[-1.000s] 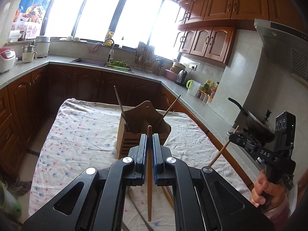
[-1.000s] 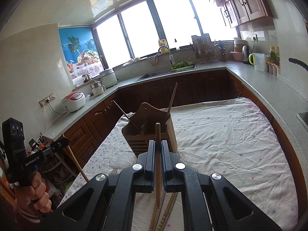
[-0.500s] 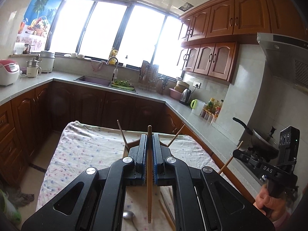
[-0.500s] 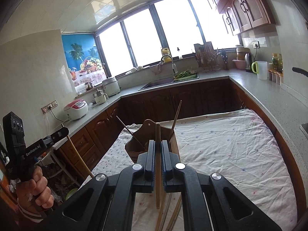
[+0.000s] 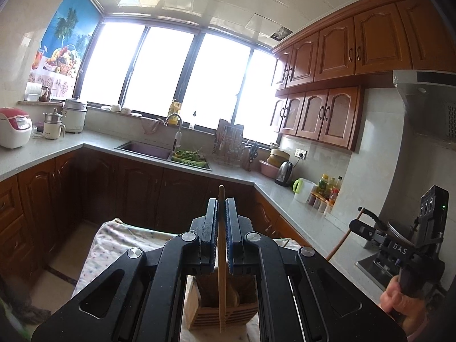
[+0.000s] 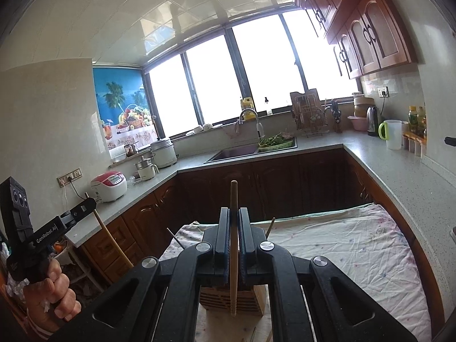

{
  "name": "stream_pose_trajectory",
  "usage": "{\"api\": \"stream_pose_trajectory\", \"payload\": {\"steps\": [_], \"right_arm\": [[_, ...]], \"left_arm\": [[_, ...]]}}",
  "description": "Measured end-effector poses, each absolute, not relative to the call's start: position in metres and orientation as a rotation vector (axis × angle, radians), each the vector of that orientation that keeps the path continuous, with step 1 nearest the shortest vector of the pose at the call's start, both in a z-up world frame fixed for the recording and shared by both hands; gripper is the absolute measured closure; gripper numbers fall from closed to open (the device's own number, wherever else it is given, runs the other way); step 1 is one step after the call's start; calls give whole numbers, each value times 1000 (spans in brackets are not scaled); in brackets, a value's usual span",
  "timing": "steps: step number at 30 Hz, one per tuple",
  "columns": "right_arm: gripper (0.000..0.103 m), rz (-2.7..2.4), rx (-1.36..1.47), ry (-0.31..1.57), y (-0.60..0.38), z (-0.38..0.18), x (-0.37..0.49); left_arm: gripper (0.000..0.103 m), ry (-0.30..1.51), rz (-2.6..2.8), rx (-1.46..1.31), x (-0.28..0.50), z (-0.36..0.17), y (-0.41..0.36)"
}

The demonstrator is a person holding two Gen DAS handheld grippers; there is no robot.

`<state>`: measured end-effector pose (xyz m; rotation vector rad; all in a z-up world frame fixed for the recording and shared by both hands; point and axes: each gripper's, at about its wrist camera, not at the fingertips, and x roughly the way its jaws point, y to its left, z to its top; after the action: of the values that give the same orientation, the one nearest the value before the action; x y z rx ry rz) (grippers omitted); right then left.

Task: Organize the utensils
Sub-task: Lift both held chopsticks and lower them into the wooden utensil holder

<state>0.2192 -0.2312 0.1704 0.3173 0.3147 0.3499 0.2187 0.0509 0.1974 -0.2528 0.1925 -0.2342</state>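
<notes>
Cloth-covered table (image 6: 356,245), far end: wooden utensil holder (image 6: 230,299). Left gripper (image 5: 221,228) clamped on a chopstick (image 5: 221,285); right gripper (image 6: 234,236) clamped on another chopstick (image 6: 233,290). Both hang above the holder. Risk: tips off-centre could strike its rim and skid out.

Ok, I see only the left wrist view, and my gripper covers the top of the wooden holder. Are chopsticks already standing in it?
Observer: Yes. The right wrist view shows two chopsticks rising from the wooden holder, one on each side of the right gripper.
Operator: And how does that gripper carry its own stick?
Observer: Its jaws are shut on the right chopstick, which stands nearly upright. The lower tip shows in front of the holder's slatted face. I cannot tell the gap between them.
</notes>
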Motion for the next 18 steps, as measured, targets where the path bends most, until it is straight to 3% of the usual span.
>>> {"api": "stream_pose_trajectory", "payload": {"steps": [7, 18], "right_arm": [[98, 335, 336, 311, -227, 163, 260], [98, 287, 382, 413, -217, 95, 295]], "left_arm": [[99, 178, -166, -277, 263, 185, 56], [99, 195, -78, -397, 290, 120, 61]]}}
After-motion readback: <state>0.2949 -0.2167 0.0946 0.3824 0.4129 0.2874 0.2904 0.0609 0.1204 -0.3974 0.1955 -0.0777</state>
